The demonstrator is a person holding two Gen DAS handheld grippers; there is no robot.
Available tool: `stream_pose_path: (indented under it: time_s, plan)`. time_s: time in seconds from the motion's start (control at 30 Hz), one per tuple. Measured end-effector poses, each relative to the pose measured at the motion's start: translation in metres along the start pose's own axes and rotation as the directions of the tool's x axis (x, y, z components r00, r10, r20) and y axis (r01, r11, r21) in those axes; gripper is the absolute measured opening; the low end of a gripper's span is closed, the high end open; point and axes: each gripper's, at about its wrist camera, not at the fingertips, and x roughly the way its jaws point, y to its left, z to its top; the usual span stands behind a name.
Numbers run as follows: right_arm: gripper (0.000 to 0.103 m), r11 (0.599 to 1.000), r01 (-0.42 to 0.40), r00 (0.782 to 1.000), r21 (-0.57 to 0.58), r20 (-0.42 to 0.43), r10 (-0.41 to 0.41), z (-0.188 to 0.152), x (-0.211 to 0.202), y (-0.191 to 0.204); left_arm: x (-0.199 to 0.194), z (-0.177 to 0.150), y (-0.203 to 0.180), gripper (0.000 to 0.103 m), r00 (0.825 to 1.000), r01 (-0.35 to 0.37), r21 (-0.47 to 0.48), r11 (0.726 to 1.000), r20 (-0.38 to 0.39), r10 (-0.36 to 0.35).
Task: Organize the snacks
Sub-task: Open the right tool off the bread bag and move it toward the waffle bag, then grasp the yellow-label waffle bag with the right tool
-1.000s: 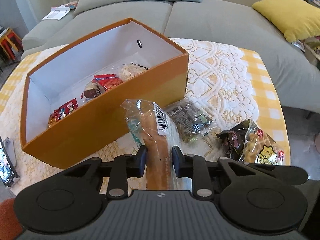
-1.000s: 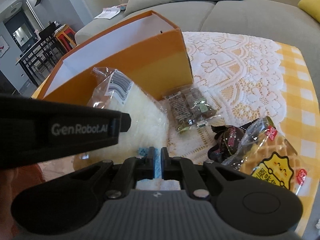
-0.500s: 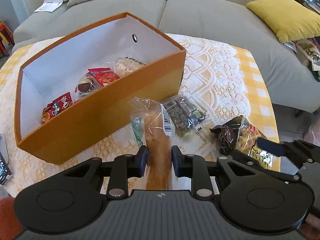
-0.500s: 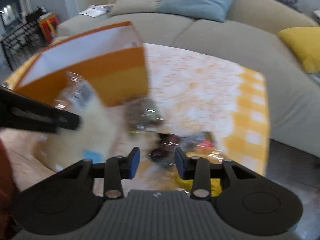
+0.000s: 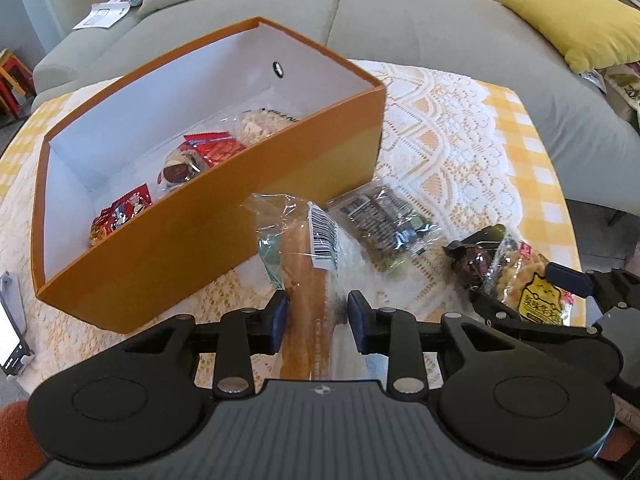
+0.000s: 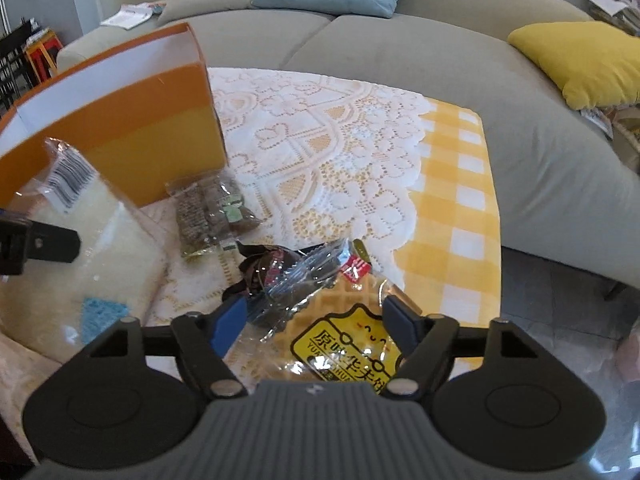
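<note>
A: What did the left gripper (image 5: 316,316) have?

B: Its blue-padded fingers (image 5: 277,317) were pinched on a clear-wrapped loaf of bread with a barcode label (image 5: 308,280), held just near the long side of the open orange cardboard box with a white inside (image 5: 160,248).

A: And the right gripper (image 6: 316,320)?

B: Its jaws were spread wide, one on each side of a clear packet of waffles with a yellow label (image 6: 340,336). I could not tell whether the pads touched the wrapper.

A: What else lay on the white lace cloth (image 6: 320,152)?

B: A dark crumpled snack wrapper (image 6: 260,268) touched the waffle packet's far left end. A clear packet of brown seed bars (image 6: 212,212) lay farther off, near the box's right corner.

A: Anything in the box?

B: Several small packets lay on its floor, among them a red packet (image 5: 214,148).
</note>
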Motion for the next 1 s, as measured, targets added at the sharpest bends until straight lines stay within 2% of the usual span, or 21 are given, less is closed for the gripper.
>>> stream_pose_path:
  time_s: [0.1, 0.13, 0.2, 0.3, 0.37, 0.43, 0.47, 0.5, 0.53, 0.63, 0.87, 1.0]
  plan:
    - [0.080, 0.998, 0.026, 1.000, -0.060, -0.006, -0.027, -0.003, 0.000, 0.010, 0.001, 0.000, 0.002, 0.037, 1.000, 0.005, -0.010, 1.000, -0.003, -0.005]
    - [0.086, 0.995, 0.031, 0.999, -0.092, -0.016, -0.033, -0.005, 0.002, 0.014, 0.001, 0.000, 0.003, 0.037, 1.000, 0.007, -0.011, 1.000, -0.003, -0.007]
    - [0.092, 0.986, 0.049, 0.997, -0.162, -0.049, -0.058, -0.009, 0.007, 0.024, 0.001, 0.000, 0.002, 0.037, 1.000, 0.008, -0.008, 1.000, -0.002, -0.008]
    - [0.092, 0.957, 0.106, 0.990, -0.269, -0.064, -0.128, -0.015, 0.013, 0.039, 0.001, 0.000, 0.002, 0.036, 1.000, 0.008, -0.005, 1.000, -0.001, -0.008]
    - [0.087, 0.957, 0.117, 0.989, -0.267, -0.061, -0.138, -0.014, 0.013, 0.038, 0.001, 0.000, 0.003, 0.036, 1.000, 0.011, -0.008, 1.000, -0.002, -0.011]
    - [0.076, 0.960, 0.127, 0.988, -0.249, -0.057, -0.146, -0.014, 0.009, 0.034, 0.000, -0.001, 0.004, 0.035, 1.000, 0.015, -0.010, 1.000, -0.002, -0.015]
    - [0.074, 0.963, 0.123, 0.989, -0.240, -0.055, -0.140, -0.013, 0.007, 0.032, -0.001, -0.002, 0.005, 0.034, 1.000, 0.018, -0.010, 1.000, -0.001, -0.018]
    - [0.069, 0.964, 0.121, 0.989, -0.239, -0.054, -0.138, -0.013, 0.004, 0.032, -0.001, -0.002, 0.006, 0.034, 1.000, 0.021, -0.010, 1.000, 0.001, -0.021]
    - [0.056, 0.959, 0.139, 0.987, -0.248, -0.049, -0.156, -0.013, 0.002, 0.032, -0.002, -0.003, 0.006, 0.034, 1.000, 0.026, -0.010, 1.000, 0.001, -0.026]
    - [0.048, 0.955, 0.149, 0.986, -0.255, -0.037, -0.164, -0.014, -0.007, 0.035, -0.005, -0.005, 0.009, 0.033, 0.999, 0.041, -0.015, 0.999, 0.000, -0.041]
    - [0.042, 0.957, 0.156, 0.988, -0.246, 0.030, -0.153, -0.005, -0.042, 0.043, -0.017, -0.010, 0.016, 0.029, 0.997, 0.081, -0.033, 0.996, 0.000, -0.081]
    - [0.041, 0.978, 0.076, 0.997, -0.193, 0.038, -0.070, 0.002, -0.063, 0.046, -0.025, -0.010, 0.021, 0.027, 0.994, 0.110, -0.050, 0.993, 0.009, -0.110]
